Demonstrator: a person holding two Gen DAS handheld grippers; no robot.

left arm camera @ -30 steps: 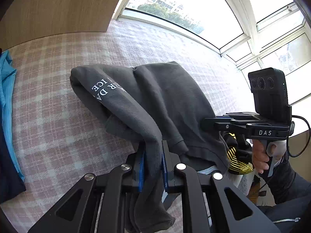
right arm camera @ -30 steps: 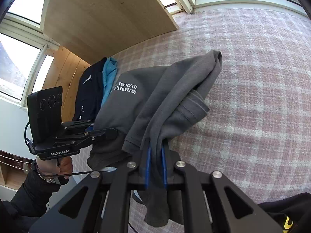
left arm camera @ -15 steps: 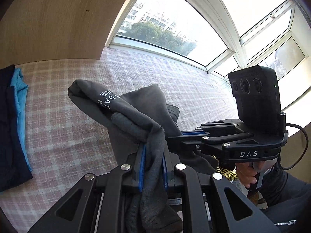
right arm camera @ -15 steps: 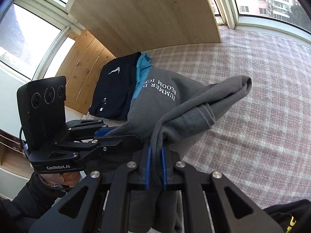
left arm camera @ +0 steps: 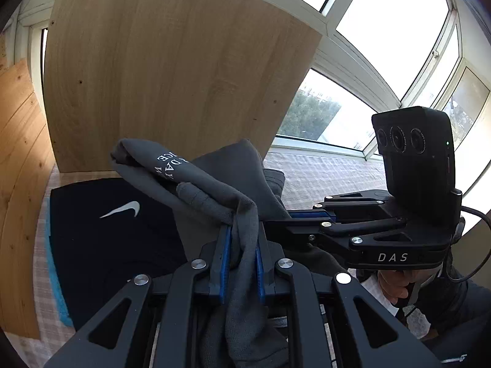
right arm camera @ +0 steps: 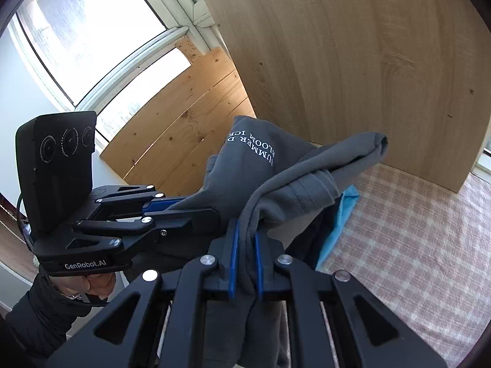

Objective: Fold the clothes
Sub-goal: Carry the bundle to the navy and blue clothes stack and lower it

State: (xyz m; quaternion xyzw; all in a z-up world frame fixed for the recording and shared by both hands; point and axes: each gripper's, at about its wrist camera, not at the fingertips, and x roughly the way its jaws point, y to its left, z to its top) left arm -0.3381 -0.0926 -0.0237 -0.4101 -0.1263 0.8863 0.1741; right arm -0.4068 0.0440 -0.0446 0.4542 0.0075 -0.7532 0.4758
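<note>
A folded dark grey garment with white lettering (left arm camera: 214,184) (right arm camera: 276,165) hangs in the air between both grippers. My left gripper (left arm camera: 241,239) is shut on one bunched edge of it. My right gripper (right arm camera: 245,239) is shut on another edge. The two grippers are close side by side; the right one shows in the left wrist view (left arm camera: 294,224) and the left one in the right wrist view (right arm camera: 181,208). The garment hangs over a folded black garment with a white swoosh (left arm camera: 116,230).
A blue garment (right arm camera: 340,217) (left arm camera: 55,276) lies under the black one on the pink checked cloth (right arm camera: 414,230). A wooden board (left arm camera: 172,76) stands upright just behind the pile. Wooden planks (right arm camera: 184,128) and windows ring the surface.
Both grippers have lifted the grey garment off the checked cloth and carried it left, so it now hangs over the black and blue pile by the wooden board.
</note>
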